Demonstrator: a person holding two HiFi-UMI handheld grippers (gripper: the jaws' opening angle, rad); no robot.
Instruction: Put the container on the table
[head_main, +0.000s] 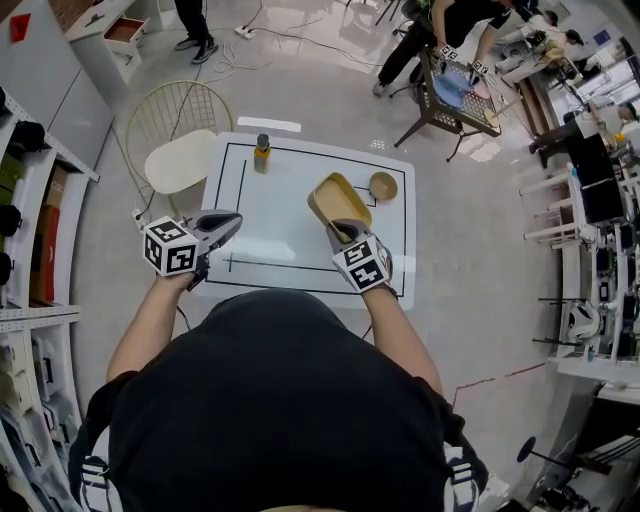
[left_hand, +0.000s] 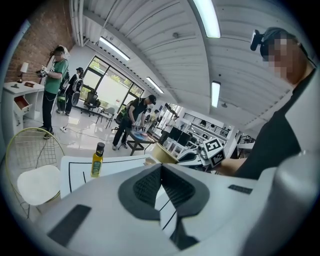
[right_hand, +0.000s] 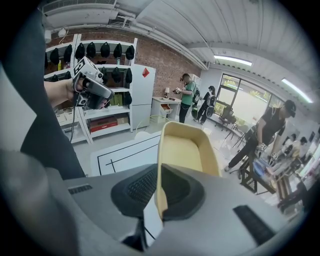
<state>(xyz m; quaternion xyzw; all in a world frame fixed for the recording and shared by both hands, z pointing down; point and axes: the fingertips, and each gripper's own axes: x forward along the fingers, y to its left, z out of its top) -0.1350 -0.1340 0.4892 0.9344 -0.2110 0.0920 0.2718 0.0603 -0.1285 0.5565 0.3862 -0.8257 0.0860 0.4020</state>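
The right gripper (head_main: 345, 233) slants down over the table (head_main: 280, 250), pinching the rim of the tan container (head_main: 338, 198). The left gripper (head_main: 230, 222) lies nearly level at the table's left edge, jaws pressed together.

The right gripper (right_hand: 159, 175) has smooth, matt grey plastic jaws lined with black, finely ribbed pads (right_hand: 140, 187). Between them, the container (right_hand: 187, 150) looks like smooth, matt tan plastic. Below it, the white table (right_hand: 125, 152) is smooth, faintly shiny. Ahead of the left gripper (left_hand: 160, 167), a glossy bottle (left_hand: 97, 159) and a wire metal chair (left_hand: 37, 182).
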